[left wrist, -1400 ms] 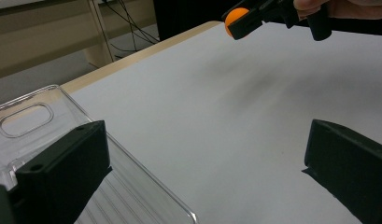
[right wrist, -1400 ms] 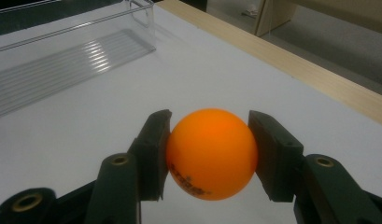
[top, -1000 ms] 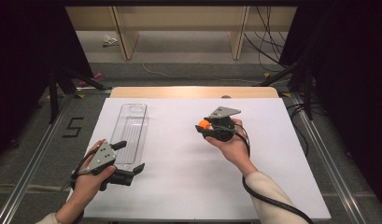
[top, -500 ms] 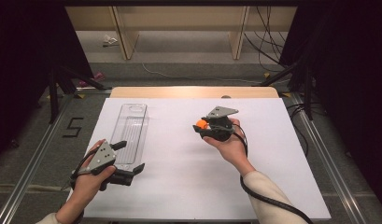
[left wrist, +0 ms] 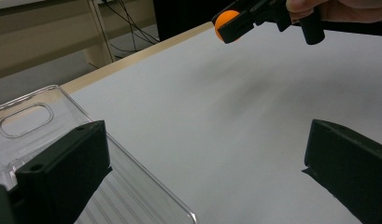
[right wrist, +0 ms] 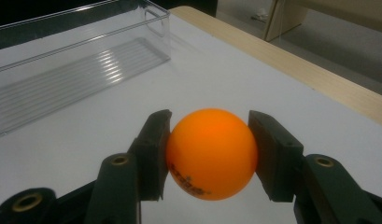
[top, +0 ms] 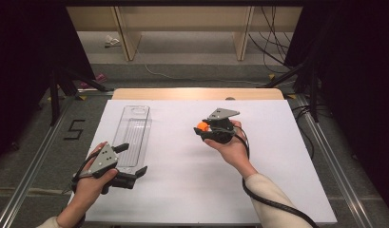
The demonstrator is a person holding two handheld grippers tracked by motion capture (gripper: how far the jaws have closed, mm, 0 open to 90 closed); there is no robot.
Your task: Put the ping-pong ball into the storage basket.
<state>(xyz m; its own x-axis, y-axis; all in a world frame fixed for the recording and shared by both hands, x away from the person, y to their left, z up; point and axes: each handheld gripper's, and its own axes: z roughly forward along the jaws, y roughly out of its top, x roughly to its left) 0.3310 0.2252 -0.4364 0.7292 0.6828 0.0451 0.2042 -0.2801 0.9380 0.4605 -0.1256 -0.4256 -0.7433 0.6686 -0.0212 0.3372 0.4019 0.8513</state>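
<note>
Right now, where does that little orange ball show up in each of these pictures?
High view: orange ball just right of centre, in the right gripper.
Left gripper view: top, right of centre.
Right gripper view: centre, between the jaws.
Shared landmark: clear tray.

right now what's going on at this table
A person works at a white table with a gripper in each hand. The right gripper is shut on an orange ball, held above the table surface right of a clear plastic tray. The left gripper rests at the tray's near end with its jaws wide open, one on each side of the tray's corner, gripping nothing. The tray looks empty, so the ball may be headed there.
</note>
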